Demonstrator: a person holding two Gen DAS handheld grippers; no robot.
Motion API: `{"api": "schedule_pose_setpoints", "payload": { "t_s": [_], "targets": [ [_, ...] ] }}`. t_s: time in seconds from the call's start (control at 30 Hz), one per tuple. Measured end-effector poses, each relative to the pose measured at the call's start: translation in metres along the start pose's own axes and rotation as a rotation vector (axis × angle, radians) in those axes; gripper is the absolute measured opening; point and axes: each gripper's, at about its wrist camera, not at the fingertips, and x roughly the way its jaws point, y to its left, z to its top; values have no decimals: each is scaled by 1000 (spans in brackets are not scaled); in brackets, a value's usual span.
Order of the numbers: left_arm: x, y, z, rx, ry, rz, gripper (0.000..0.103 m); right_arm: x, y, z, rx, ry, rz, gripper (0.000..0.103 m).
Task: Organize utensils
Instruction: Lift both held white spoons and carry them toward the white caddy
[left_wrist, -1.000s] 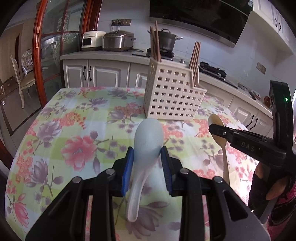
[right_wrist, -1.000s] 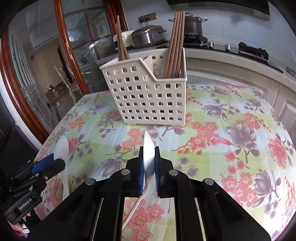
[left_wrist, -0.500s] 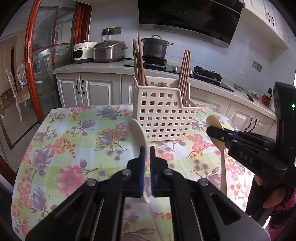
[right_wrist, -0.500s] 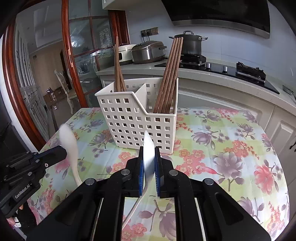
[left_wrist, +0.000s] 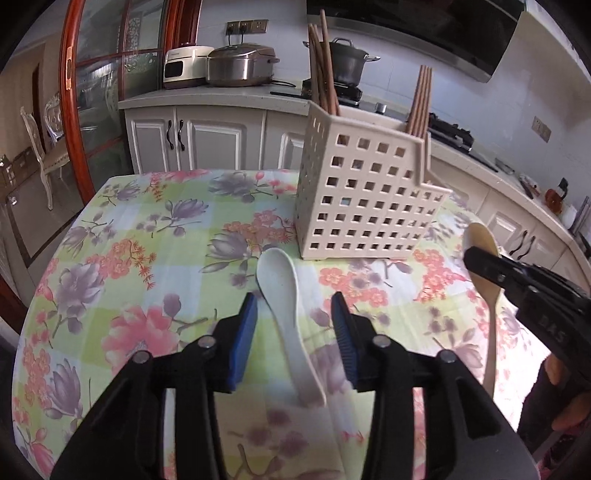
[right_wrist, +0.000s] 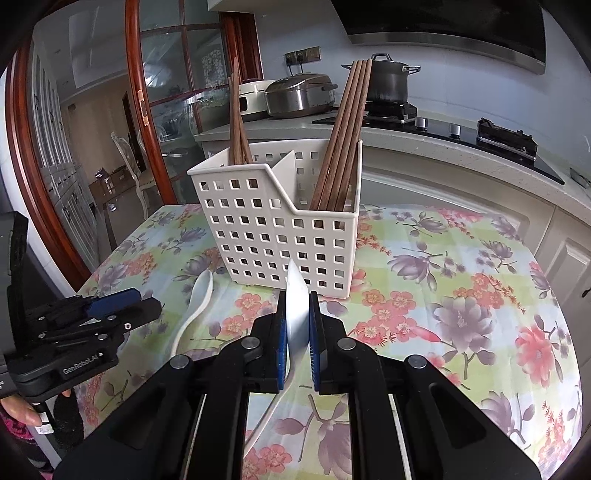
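Chopsticks (right_wrist: 338, 136) sitting in caddy (right_wrist: 280, 236) already. Left gripper (left_wrist: 295, 332) opening, white spoon (left_wrist: 284, 317) lying loose between the jaws on worktop (left_wrist: 122, 236), caddy at its 1 o'clock. Right gripper (right_wrist: 297, 332) clamping second spoon (right_wrist: 297, 306). Both spoons still needing stowing.

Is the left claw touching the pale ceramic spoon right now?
Apart. The left wrist view shows the opening left claw with tablecloth visible between each blue pad and the pale ceramic spoon.

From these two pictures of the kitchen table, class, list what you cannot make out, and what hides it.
- Basket floor: both views, hidden by its own walls.
- Chopsticks lower ends: inside the basket.
- Spoon handle end: right wrist view, hidden by the right tongs.
- White spoon between the opening left tongs: whether it rests on the tablecloth.
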Motion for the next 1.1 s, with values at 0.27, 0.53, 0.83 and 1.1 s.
{"api": "schedule_pose_setpoints", "payload": {
  "t_s": [0.27,0.53,0.83,1.1],
  "targets": [
    [62,8,27,-6,113,24,42,19,-3,5,2,13,28,11],
    [94,1,26,14,180,38,40,24,-8,10,0,12,46,11],
    [80,3,21,15,91,82,34,30,-14,8,-7,2,22,11],
    [24,-7,25,-2,-107,110,34,16,-15,17,8,-75,5,11]
  ]
}}
